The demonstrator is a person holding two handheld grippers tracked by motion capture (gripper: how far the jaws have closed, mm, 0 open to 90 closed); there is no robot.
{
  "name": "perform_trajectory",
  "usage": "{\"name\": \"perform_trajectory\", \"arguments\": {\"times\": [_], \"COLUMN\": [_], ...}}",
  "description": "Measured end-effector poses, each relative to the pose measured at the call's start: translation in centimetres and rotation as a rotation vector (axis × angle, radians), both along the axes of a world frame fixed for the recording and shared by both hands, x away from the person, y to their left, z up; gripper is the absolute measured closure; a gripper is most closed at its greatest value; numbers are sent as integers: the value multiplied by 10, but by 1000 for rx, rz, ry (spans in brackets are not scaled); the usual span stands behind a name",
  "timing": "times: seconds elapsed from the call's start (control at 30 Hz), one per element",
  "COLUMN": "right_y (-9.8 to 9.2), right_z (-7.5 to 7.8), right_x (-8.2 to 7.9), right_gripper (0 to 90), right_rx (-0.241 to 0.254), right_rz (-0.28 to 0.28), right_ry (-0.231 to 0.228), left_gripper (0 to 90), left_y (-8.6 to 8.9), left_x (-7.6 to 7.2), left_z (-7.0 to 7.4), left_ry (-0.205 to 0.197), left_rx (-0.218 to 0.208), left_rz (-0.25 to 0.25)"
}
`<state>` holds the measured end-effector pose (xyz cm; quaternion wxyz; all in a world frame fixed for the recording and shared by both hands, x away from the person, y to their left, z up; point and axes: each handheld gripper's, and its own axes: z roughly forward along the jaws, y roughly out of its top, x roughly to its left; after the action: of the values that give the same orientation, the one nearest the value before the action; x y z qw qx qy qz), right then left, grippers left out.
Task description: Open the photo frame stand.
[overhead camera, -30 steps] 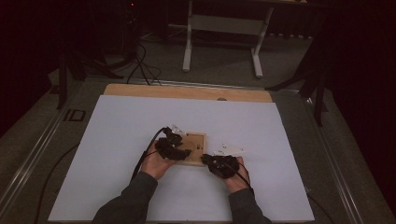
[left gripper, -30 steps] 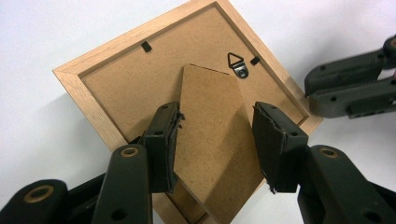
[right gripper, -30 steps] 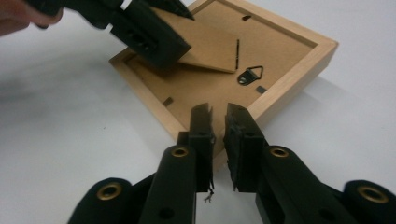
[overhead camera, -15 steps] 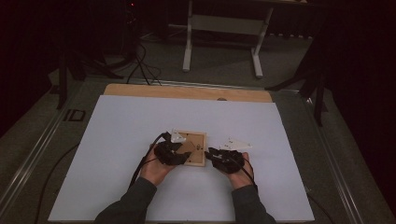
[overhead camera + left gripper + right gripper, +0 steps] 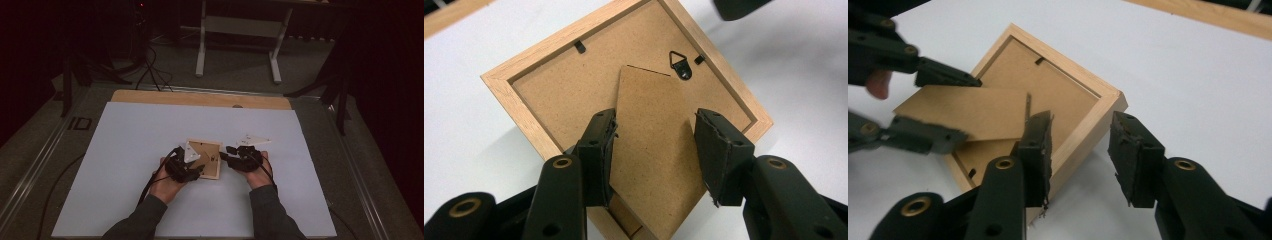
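Picture frame (image 5: pixel 204 159) lying face down on the white bench (image 5: pixel 130 150), between the two hands. Cardboard easel stand (image 5: pixel 651 150) hinged off the backing board, long axis running from the hanging-hook end toward the left claw (image 5: pixel 655 152), tilted up off the backing. Left claw straddling that stand, pads at both its edges, apparently clamped on it, though actual contact on the right-hand pad hard to confirm. Right claw (image 5: pixel 1080 150) released, jaws just been opening, astride the frame's near wooden corner without pressing it, the corner sitting between and slightly beyond the fingertips. Left claw the nearer one to the stand; right claw off to the frame's other side.
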<state>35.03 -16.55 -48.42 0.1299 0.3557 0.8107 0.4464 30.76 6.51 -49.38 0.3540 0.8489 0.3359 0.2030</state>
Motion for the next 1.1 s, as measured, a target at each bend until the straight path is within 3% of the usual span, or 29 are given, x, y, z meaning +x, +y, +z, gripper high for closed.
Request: {"name": "perform_trajectory", "arguments": {"times": [0.3, 0.57, 0.73, 0.9, 1.1], "right_y": [5, 6, 7, 5, 4], "right_z": [-3, -7, -10, -11, -9], "right_x": [18, 27, 29, 30, 28], "right_gripper": [436, 419, 445, 466, 483], "right_rx": [24, 71, 104, 126, 124], "right_rz": [10, 37, 75, 92, 101], "right_ry": [95, 146, 176, 190, 179], "left_gripper": [530, 529, 529, 527, 525], "left_y": [0, 0, 1, 3, 9], "left_x": [-12, -21, -24, -22, -13], "left_z": [-4, -7, -10, -10, -10], "left_ry": [-84, -164, -191, -174, -62], "left_rx": [22, 53, 60, 58, 0], "left_rz": [-14, -45, -61, -73, -83]}}
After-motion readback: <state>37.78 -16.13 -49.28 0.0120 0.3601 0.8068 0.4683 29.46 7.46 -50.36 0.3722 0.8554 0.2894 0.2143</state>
